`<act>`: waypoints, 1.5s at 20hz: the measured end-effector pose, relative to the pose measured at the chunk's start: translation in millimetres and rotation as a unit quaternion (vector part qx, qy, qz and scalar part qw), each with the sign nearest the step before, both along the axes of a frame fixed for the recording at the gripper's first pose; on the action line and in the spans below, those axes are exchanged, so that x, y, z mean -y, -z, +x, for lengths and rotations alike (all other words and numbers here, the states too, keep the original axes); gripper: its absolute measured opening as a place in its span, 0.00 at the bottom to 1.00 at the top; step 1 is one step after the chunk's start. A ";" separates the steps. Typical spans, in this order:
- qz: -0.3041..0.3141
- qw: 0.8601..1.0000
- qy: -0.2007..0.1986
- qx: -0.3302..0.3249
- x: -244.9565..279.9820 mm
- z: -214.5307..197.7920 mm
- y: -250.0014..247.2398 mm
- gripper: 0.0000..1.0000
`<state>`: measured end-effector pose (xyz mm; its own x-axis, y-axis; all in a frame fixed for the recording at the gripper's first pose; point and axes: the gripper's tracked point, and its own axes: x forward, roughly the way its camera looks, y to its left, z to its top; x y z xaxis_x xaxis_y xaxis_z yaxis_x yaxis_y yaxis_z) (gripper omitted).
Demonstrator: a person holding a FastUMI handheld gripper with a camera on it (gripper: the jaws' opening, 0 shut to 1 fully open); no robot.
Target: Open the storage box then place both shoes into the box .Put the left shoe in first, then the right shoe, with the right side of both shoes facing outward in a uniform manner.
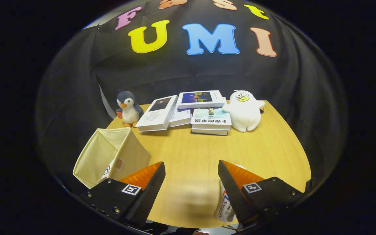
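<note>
1. Gripper view: your storage box [111, 156] sits open just ahead of the left finger, looks like soft, light fabric, so it may slide or fold when nudged
2. One shoe [224, 209] peeks from under the right finger; it is probably light, so take it by the heel rim
3. Your gripper [191, 174] is spread wide, nothing between the fingers, only bare table [266, 147]

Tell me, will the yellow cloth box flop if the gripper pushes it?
Probably. The box looks like thin fabric with soft, creased walls, so it may dent. It also looks light and could slide across the smooth table. The gripper is open, touching nothing.
</note>
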<state>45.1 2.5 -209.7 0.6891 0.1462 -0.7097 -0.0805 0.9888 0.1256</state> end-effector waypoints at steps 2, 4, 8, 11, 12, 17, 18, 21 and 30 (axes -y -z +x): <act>-0.012 1.000 0.011 -0.007 26.2 -4.2 9.5 0.98; -0.025 0.999 0.022 -0.015 50.7 -9.2 22.3 0.98; -0.041 0.997 0.042 -0.046 92.1 -23.7 53.4 0.98; -0.057 0.995 0.046 -0.071 115.9 -36.5 77.2 0.98; -0.064 0.994 0.045 -0.080 123.1 -40.3 86.0 0.98; -0.076 0.988 0.035 -0.133 136.5 -58.3 123.0 0.98; -0.076 0.986 0.032 -0.146 137.4 -63.1 130.2 0.98; -0.079 0.980 0.020 -0.182 135.2 -72.9 151.3 0.98; 0.007 0.970 0.025 -0.240 107.3 -80.3 172.7 0.48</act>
